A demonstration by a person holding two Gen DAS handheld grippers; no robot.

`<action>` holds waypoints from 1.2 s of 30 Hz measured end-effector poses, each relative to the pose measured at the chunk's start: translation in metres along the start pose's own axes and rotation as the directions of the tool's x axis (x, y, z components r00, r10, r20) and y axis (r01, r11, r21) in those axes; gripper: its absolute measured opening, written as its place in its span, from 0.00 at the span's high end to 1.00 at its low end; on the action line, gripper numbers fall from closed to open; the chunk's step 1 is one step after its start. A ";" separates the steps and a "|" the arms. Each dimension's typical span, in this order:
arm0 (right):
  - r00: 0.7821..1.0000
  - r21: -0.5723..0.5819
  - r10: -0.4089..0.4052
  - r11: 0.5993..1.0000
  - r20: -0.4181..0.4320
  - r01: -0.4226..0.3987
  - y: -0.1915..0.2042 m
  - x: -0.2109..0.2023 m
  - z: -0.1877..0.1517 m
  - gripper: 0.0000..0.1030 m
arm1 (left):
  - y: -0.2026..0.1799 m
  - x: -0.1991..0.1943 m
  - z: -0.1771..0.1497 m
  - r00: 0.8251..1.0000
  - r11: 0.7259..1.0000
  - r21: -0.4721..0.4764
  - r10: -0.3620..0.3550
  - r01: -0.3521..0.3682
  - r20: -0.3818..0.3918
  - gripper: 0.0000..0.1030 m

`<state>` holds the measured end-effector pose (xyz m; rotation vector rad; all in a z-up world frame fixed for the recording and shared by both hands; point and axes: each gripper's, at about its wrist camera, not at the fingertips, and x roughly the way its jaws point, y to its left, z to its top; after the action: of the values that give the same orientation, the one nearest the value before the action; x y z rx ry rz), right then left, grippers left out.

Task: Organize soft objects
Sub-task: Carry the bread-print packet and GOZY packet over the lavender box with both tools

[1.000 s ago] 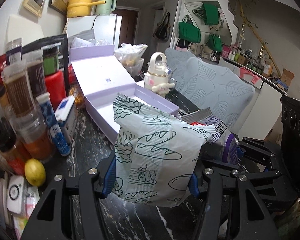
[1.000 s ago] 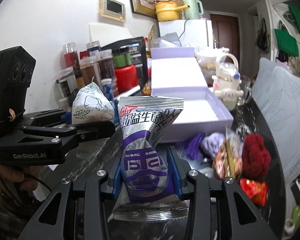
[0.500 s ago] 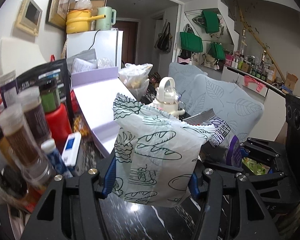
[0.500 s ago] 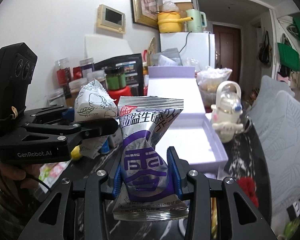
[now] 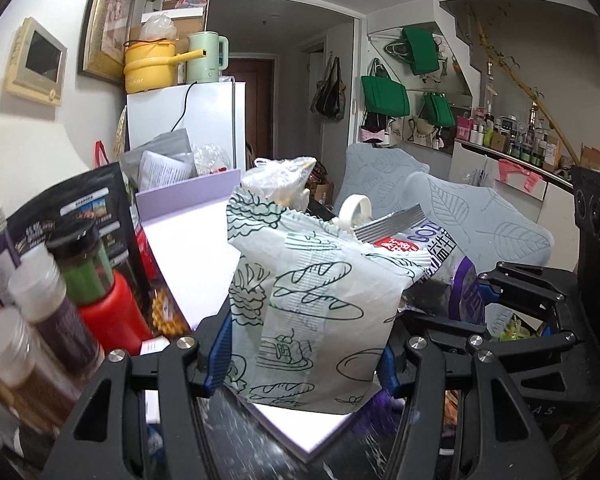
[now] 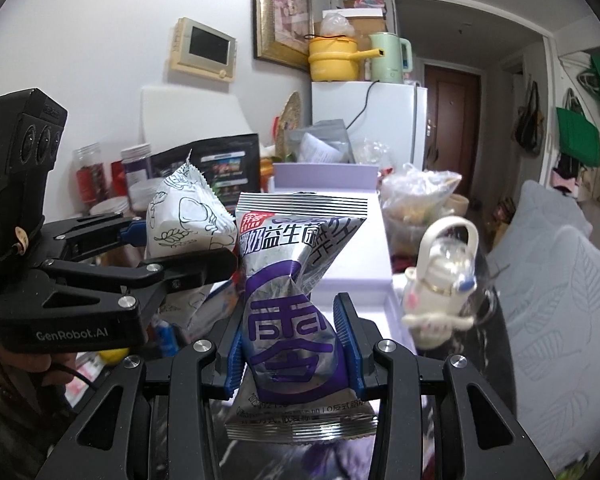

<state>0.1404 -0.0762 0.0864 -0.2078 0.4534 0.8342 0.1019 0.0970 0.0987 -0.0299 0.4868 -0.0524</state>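
Note:
My left gripper (image 5: 302, 354) is shut on a white bread packet with green drawings (image 5: 308, 308), held up in the air. It also shows in the right wrist view (image 6: 186, 220), left of the right gripper. My right gripper (image 6: 294, 350) is shut on a silver and purple snack packet (image 6: 296, 280), also lifted; its top shows in the left wrist view (image 5: 432, 248). An open lilac box (image 5: 192, 248) lies on the dark table just ahead, with its lid standing behind; in the right wrist view the box (image 6: 364, 276) is behind the snack packet.
Jars and a red bottle (image 5: 112, 312) crowd the left. A white toy kettle (image 6: 442, 276) stands right of the box beside a clear plastic bag (image 6: 414, 196). A grey leaf-print cushion (image 6: 560, 300) is at right. A white fridge (image 6: 368, 120) stands behind.
Both grippers have risen and moved forward toward the lilac box, each still holding its packet. The table items have dropped lower in both views.

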 end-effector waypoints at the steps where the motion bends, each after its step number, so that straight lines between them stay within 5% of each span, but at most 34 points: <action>1: 1.000 -0.001 -0.003 1.000 -0.001 0.003 -0.002 0.004 0.003 0.62 | 0.002 0.005 0.004 1.000 1.000 0.002 0.003 -0.003 0.003 0.44; 14: 0.999 0.014 -0.020 1.000 -0.050 0.021 -0.027 0.075 0.025 0.62 | 0.037 0.071 0.025 0.996 0.996 -0.037 0.084 -0.084 -0.020 0.44; 22: 0.992 0.036 -0.018 0.999 -0.127 0.023 -0.040 0.115 0.012 0.62 | 0.049 0.112 0.016 0.989 0.995 -0.028 0.092 -0.095 -0.112 0.44; 36: 0.962 0.074 -0.023 0.996 -0.272 0.044 -0.061 0.160 -0.016 0.62 | 0.049 0.173 -0.016 0.951 0.995 -0.015 0.091 -0.100 -0.295 0.44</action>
<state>0.2746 -0.0154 -0.0017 -0.2566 0.7368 0.7554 0.2493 0.1358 0.0020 -0.0282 0.7869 0.0470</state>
